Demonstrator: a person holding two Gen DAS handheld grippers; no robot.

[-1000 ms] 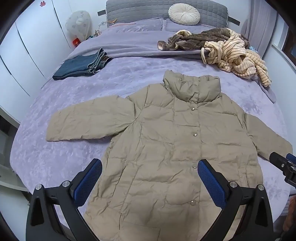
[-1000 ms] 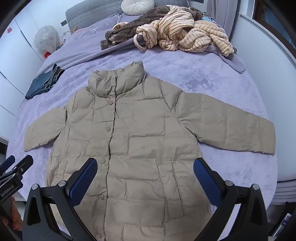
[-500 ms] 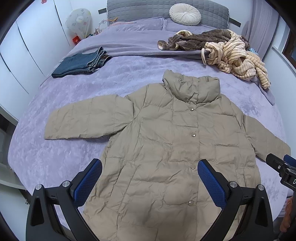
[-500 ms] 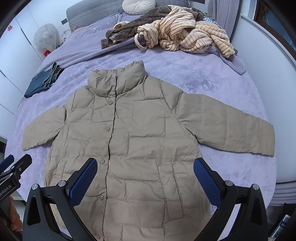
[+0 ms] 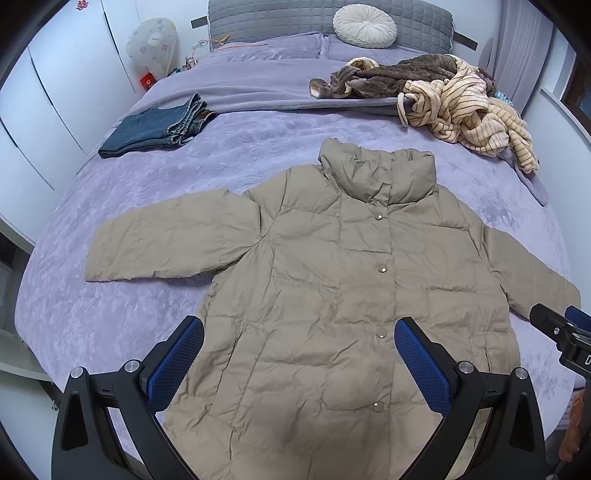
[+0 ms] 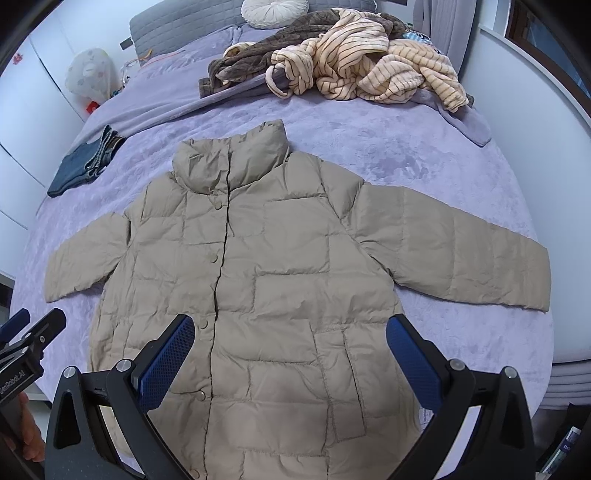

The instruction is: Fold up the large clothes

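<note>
A beige quilted puffer jacket [image 5: 332, 288] lies flat and face up on the purple bed, buttoned, collar toward the headboard, both sleeves spread out sideways. It also shows in the right wrist view [image 6: 280, 280]. My left gripper [image 5: 299, 358] is open and empty, hovering above the jacket's lower front. My right gripper [image 6: 290, 354] is open and empty above the hem too. The right gripper's tip shows at the edge of the left wrist view [image 5: 561, 332], near the right sleeve cuff.
Folded blue jeans [image 5: 159, 125] lie at the bed's far left. A heap of striped and brown clothes [image 5: 454, 99] lies at the far right near a round cushion [image 5: 364, 20]. White wardrobe doors [image 5: 55, 92] stand left; a wall [image 6: 535, 122] is right.
Both grippers have drawn back and risen slightly, so the jacket sits a little farther away in both views. The jacket has not moved and both grippers stay open.
</note>
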